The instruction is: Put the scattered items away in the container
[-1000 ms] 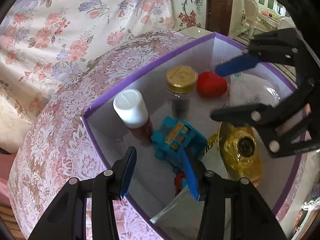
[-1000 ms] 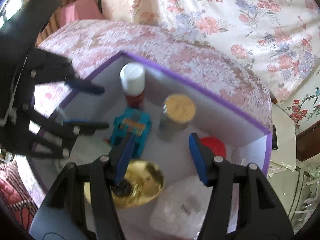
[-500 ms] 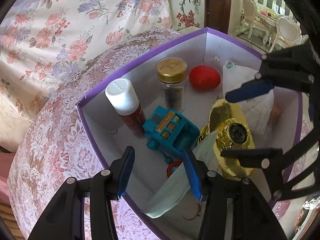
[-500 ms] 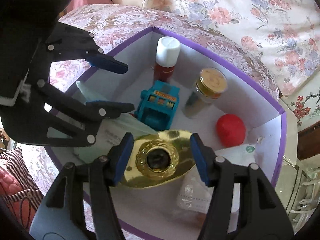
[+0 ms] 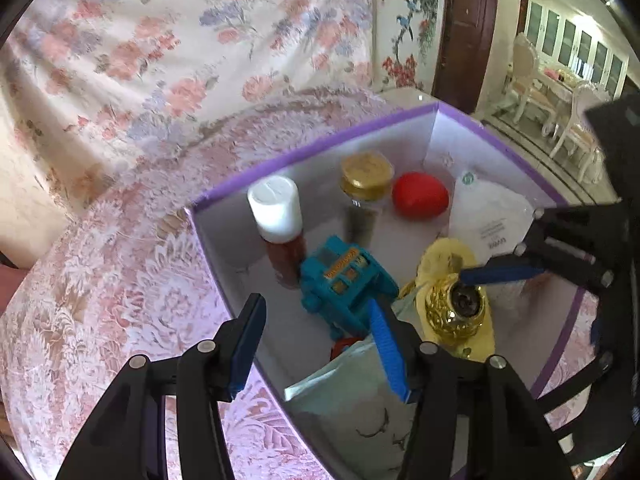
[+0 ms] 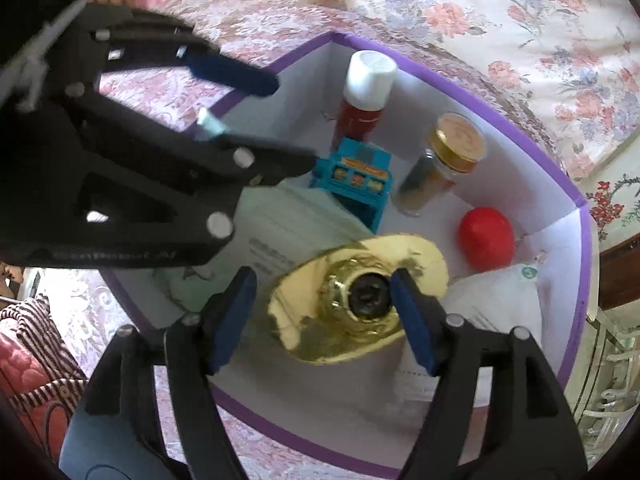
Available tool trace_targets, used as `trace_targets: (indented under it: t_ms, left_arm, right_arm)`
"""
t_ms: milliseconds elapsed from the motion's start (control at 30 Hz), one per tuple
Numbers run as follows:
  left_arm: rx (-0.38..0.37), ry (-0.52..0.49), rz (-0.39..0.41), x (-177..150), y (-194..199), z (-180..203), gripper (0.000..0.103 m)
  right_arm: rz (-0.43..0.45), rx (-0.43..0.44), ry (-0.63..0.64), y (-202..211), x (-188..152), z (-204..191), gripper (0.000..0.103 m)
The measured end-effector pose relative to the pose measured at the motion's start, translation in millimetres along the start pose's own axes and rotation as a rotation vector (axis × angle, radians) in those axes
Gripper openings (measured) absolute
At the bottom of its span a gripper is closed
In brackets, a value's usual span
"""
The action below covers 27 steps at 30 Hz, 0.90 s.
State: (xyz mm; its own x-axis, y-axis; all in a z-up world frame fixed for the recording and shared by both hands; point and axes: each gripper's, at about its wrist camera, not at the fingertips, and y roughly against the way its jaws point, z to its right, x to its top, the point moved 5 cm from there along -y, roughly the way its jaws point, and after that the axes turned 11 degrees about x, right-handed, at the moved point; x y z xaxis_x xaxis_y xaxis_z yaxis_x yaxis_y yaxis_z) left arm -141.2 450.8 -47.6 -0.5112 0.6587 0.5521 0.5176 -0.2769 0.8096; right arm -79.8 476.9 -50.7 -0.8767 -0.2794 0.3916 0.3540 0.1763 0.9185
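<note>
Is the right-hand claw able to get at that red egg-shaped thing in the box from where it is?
Probably yes. The right gripper is open and empty above the gold ornament, and the red egg lies uncovered just beyond, nothing on top. The purple box wall beside it may crowd one finger.

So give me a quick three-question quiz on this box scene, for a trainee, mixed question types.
1. True or false: the red egg-shaped item lies outside the purple-rimmed box.
2. Multiple choice: what stands right next to the white-capped bottle? A) gold-lidded jar B) a banana C) a mug
3. Fill in: the right tool is open, its fingers on either side of the ____ ornament.

Key: 1 false, it lies inside the box. 2 A. 3 gold; the fingers straddle it, and whether they touch it cannot be told. The left tool is open too, over the box's near edge.
</note>
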Motion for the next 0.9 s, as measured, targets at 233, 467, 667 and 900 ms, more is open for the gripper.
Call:
trace_targets:
  t_ms: [233, 467, 667, 900]
  left_arm:
    - [-0.018, 0.003, 0.013, 0.2, -6.8, 2.7, 0.054]
    - [-0.107, 0.015, -0.012, 1.9, -10.0, 19.7, 0.055]
    - [-0.187, 0.027, -0.085, 1.3, -20.6, 29.8, 0.058]
    - [-0.215, -0.011, -0.153, 11.1, -31.9, 50.0, 0.078]
  right_arm:
    - [-0.073, -0.115, -0.014, 1.8, 3.2, 5.6, 0.078]
    - [-0.132, -0.195, -0.049, 12.6, -7.7, 24.9, 0.081]
    - [-0.106, -0.188, -0.062, 16.8, -9.7, 28.5, 0.081]
    - [-0.008, -0.152, -0.136, 40.2, -22.3, 35.4, 0.082]
